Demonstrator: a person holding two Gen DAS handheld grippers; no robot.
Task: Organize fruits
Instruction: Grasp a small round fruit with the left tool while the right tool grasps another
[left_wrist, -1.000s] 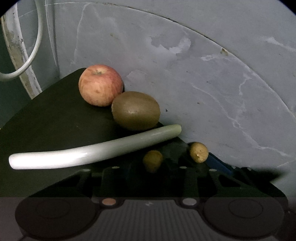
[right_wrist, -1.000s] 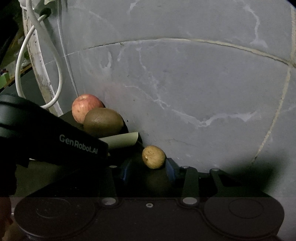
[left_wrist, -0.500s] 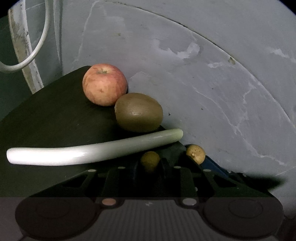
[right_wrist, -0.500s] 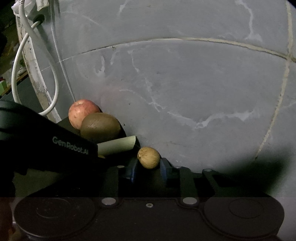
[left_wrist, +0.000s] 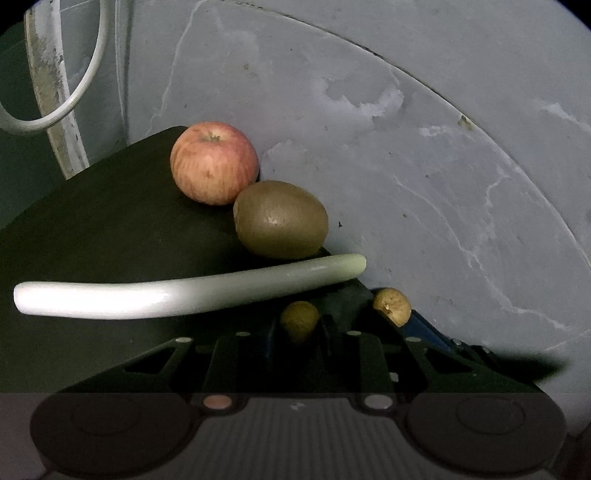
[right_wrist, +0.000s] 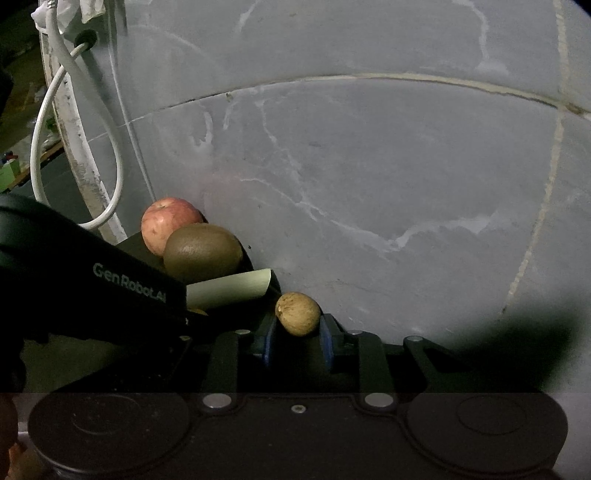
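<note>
A red apple (left_wrist: 214, 162) and a brown kiwi (left_wrist: 280, 219) sit touching each other at the far edge of a black board (left_wrist: 110, 221), against the grey wall. A pale green leek stalk (left_wrist: 184, 291) lies across the board in front of them. My left gripper (left_wrist: 298, 326) is shut on a small brown longan (left_wrist: 298, 321). My right gripper (right_wrist: 298, 325) is shut on another small brown longan (right_wrist: 298, 313), which also shows in the left wrist view (left_wrist: 392, 305). The apple (right_wrist: 168, 225), kiwi (right_wrist: 203, 253) and leek end (right_wrist: 229, 290) show in the right wrist view.
A grey marbled wall (right_wrist: 369, 184) stands right behind the board. White cables (right_wrist: 74, 147) hang at the far left beside a worn white frame (left_wrist: 51, 92). The left gripper's black body (right_wrist: 92, 277) fills the left of the right wrist view.
Both grippers have risen and moved slightly back with their longans; the fruits and leek sit lower and farther right in the views. The board's fruits have not moved.
</note>
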